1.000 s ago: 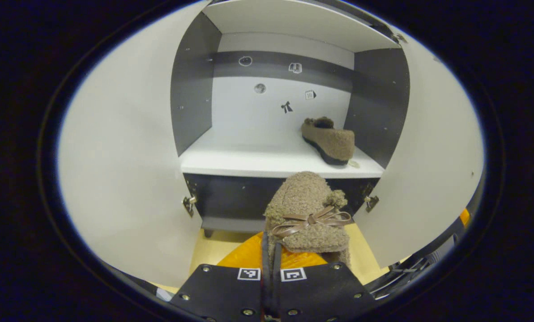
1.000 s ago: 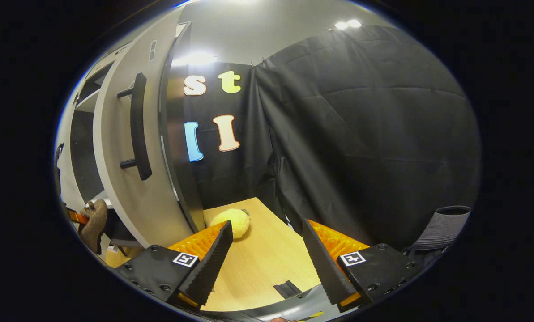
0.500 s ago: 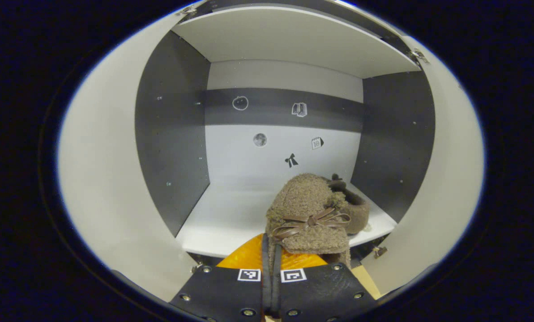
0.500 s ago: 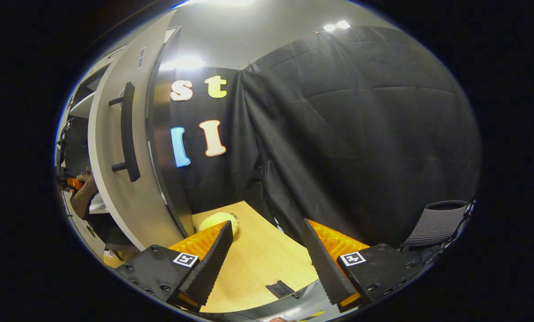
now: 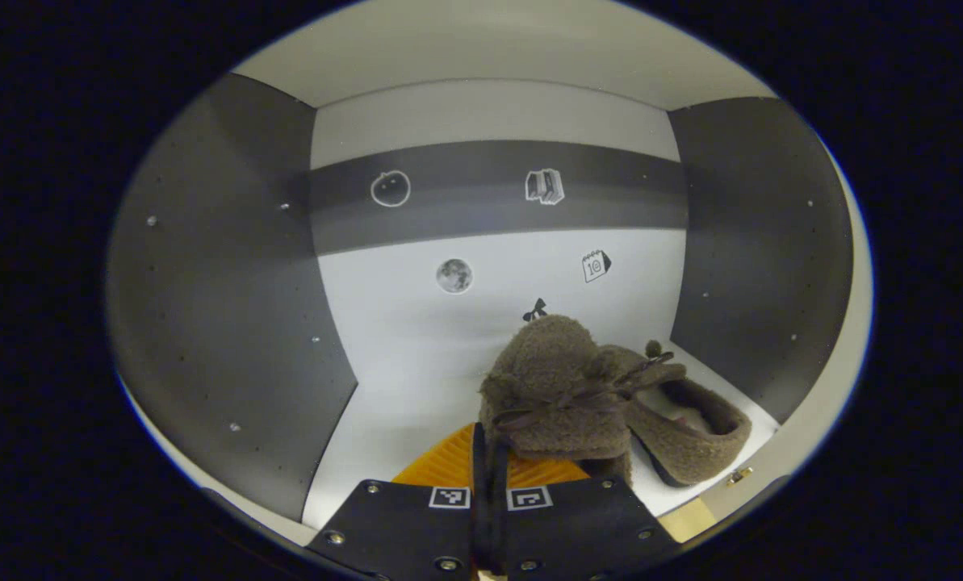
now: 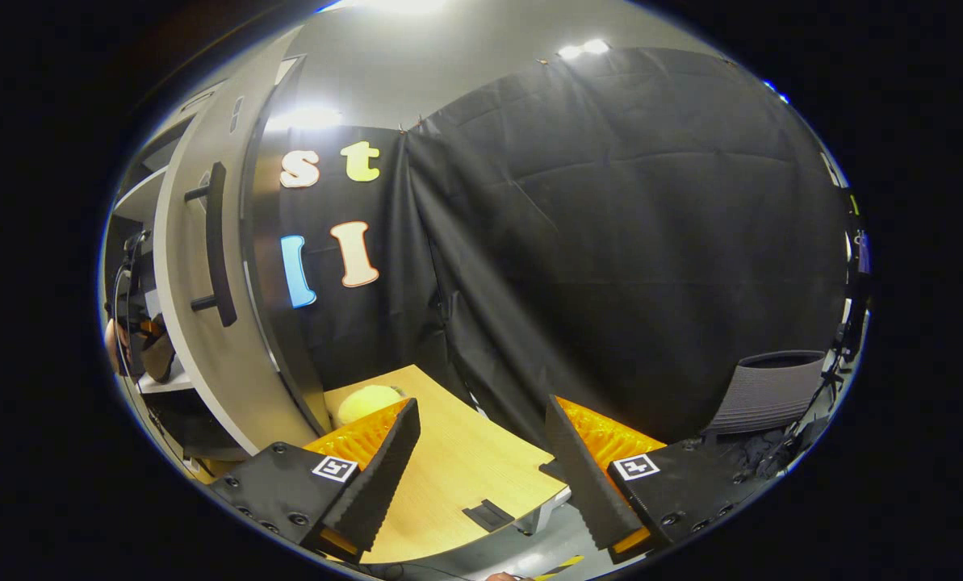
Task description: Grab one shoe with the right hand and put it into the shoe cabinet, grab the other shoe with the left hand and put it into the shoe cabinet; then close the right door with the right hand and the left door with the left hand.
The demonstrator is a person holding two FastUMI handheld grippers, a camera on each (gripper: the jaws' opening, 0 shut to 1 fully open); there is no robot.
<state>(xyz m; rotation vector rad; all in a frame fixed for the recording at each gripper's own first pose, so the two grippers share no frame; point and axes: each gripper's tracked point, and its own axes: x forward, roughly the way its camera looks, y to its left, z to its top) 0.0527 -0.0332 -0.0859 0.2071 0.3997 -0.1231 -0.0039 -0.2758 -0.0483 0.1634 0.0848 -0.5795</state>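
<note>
Now, in the left gripper view, the left claw (image 5: 489,452) sits at the bottom centre, its two fingers drawn together on a fuzzy brown shoe (image 5: 558,391) with a bow across its top. That held shoe sits low and just right of centre in the frame, inside the cabinet (image 5: 231,266), over the white shelf (image 5: 392,395). Whether its sole touches the shelf cannot be told. Just beside it, to the lower right, the other shoe (image 5: 687,428) lies on the shelf with its opening facing the camera, its toe end tucked behind the held one. Dark side walls curve up at the left and right of the frame, and small stickers (image 5: 453,276) dot the pale back wall in the middle. In the right gripper view, the right claw (image 6: 481,468) is at the bottom centre with its fingers spread wide and nothing between them. Beneath it lies a light wood table (image 6: 441,476), with a yellow fluffy thing (image 6: 364,401) at its far edge, partly behind the claw's left finger. The open right door (image 6: 198,339) curves up the left side of the frame, its dark bar handle (image 6: 216,234) upright on it. At the far left edge, past the door, the cabinet's inside and a bit of brown shoe (image 6: 157,355) are small and hard to make out. A dark chair back (image 6: 759,391) stands at the lower right.
</note>
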